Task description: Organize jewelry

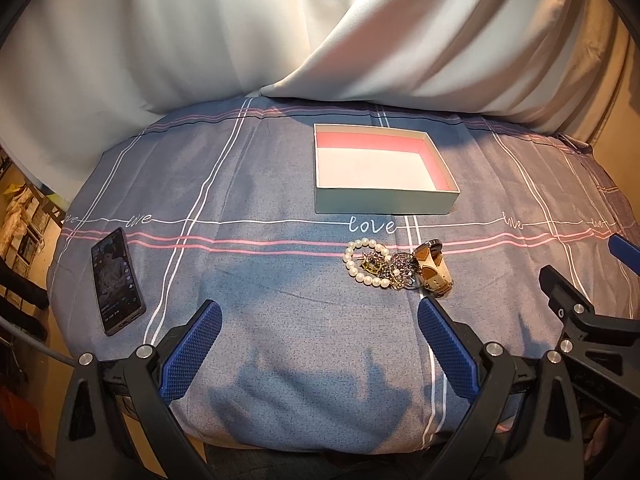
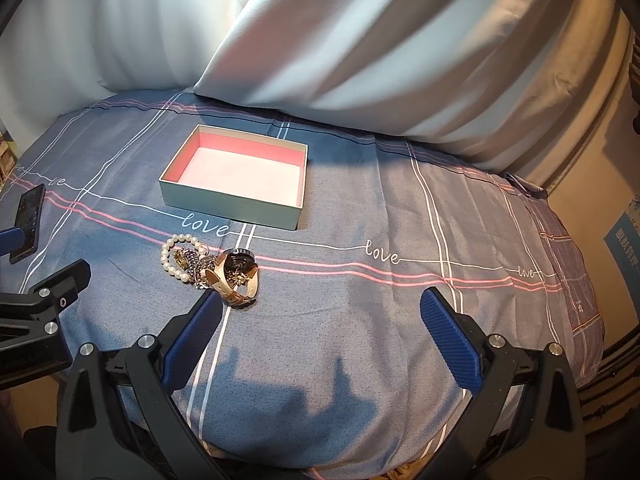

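Note:
An open pale box with a pink lining (image 1: 384,202) (image 2: 224,204) stands empty on the blue bedsheet. In front of it lies a small heap of jewelry: a pearl bracelet (image 1: 362,274) (image 2: 168,254), sparkly brooches (image 1: 400,266) (image 2: 194,266) and a watch with a beige strap (image 1: 432,270) (image 2: 236,280). My left gripper (image 1: 320,320) is open and empty, just in front of the heap, its right fingertip (image 1: 430,312) near the watch. My right gripper (image 2: 322,308) is open and empty, its left fingertip (image 2: 210,306) beside the watch.
A black phone (image 1: 116,282) (image 2: 26,220) lies at the left of the bed. A white pillow (image 1: 420,40) (image 2: 380,48) and a curtain stand behind the box. The bed's edge runs along the right (image 2: 580,280). The right gripper's body shows at the right of the left wrist view (image 1: 580,312).

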Demonstrator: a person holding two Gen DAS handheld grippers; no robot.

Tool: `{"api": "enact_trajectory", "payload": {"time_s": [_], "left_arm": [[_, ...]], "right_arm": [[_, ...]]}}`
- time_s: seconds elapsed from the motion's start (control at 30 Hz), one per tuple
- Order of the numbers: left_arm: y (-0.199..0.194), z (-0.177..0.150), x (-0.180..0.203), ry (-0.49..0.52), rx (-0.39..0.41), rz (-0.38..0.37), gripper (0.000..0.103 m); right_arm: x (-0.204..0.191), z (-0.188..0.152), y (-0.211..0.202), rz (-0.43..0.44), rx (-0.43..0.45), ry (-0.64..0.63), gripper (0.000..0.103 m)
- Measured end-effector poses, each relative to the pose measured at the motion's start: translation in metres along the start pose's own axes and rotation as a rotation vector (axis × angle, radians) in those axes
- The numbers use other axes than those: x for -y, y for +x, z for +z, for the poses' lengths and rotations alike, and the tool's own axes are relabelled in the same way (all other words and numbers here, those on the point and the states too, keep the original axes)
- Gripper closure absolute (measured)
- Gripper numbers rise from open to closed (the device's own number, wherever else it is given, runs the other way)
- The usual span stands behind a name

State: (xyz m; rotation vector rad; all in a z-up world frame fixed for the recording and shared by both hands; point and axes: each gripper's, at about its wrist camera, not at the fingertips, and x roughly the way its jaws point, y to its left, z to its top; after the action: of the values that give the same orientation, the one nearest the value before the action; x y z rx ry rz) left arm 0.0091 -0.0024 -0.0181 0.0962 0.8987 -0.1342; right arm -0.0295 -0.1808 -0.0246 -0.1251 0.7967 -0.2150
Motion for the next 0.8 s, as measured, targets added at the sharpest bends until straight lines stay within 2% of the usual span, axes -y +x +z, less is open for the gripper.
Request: {"api": "enact_trajectory", "payload": {"time_s": [0.6, 0.73, 0.8], "left_arm": [[-0.001, 0.001, -0.002, 0.001, 0.007, -0.008, 0.006], [0.015, 0.001, -0.005, 0.000, -0.001, -0.004, 0.006], [0.032, 0.001, -0.001, 0.052, 0.006, 0.012, 0.006]], "right_arm": [[-0.002, 0.000, 0.001, 0.010, -0.004, -0.005, 0.005], [-0.003, -0.004, 0.016, 0.027, -0.017, -0.015, 0.005], [-0.009, -0.007, 0.033, 0.026, -0.028, -0.060, 0.005]]}}
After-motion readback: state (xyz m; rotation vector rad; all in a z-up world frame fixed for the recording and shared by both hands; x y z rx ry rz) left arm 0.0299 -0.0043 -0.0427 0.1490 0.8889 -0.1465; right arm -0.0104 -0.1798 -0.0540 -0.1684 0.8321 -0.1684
